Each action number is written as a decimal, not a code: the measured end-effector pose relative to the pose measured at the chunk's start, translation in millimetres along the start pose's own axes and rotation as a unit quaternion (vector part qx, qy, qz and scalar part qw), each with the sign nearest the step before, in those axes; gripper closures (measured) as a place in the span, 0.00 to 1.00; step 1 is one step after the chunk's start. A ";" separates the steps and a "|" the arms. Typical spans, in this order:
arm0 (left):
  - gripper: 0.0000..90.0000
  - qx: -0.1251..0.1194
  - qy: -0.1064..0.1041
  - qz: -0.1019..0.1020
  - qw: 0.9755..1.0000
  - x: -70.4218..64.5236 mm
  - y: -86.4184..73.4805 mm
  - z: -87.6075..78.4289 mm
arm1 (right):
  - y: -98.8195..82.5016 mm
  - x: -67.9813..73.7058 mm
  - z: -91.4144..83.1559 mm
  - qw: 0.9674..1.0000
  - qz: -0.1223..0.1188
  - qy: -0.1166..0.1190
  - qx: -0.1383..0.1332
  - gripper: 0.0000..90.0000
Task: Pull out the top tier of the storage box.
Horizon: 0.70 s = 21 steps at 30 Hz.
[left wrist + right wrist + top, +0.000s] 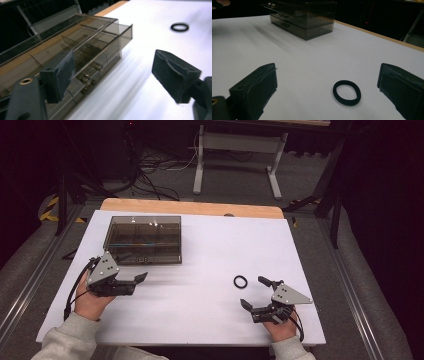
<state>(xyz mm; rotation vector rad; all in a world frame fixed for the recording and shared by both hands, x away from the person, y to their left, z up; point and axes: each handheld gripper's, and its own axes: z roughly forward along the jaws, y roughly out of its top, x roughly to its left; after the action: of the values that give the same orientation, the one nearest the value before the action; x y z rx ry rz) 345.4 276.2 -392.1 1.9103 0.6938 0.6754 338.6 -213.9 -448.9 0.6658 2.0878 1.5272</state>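
A smoky see-through drawer box (145,240) stands at the back left of the white table (210,320). Its top drawer (124,30) is pulled out a little, and small metal knobs (86,80) mark the drawer fronts. My left gripper (136,284) hovers open just in front of the box, its jaws wide apart (116,75) with nothing between them. A black elastic ring (240,281) lies flat on the table at the right. My right gripper (254,292) is open just short of the ring (347,92), and its jaws (329,90) frame the ring without touching it.
The table's wooden back edge (192,208) lies behind the box. Past it stand a white table frame (235,155) and cables (150,175) on the floor. A hand holds each gripper at the table's near edge.
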 end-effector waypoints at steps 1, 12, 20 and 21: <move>0.18 -0.005 -0.014 -0.020 1.000 3.7 0.4 0.1 | 0.0 0.0 0.0 1.000 0.000 0.001 -0.001 0.03; 0.08 -0.028 -0.065 -0.109 0.991 16.4 3.8 -3.1 | 0.1 0.3 0.0 1.000 -0.001 0.000 0.000 0.03; 0.05 -0.040 -0.078 -0.129 0.988 19.3 9.3 -2.2 | 0.1 0.2 0.2 1.000 -0.001 -0.001 0.000 0.03; 0.04 -0.043 -0.084 -0.130 0.987 19.6 10.7 -2.3 | 0.1 0.1 0.2 1.000 -0.001 -0.001 0.000 0.03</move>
<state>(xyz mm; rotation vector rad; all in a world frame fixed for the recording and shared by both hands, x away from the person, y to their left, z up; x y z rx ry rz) 359.2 287.5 -378.4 1.7346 0.7759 0.3696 338.7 -213.6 -448.8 0.6647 2.0862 1.5245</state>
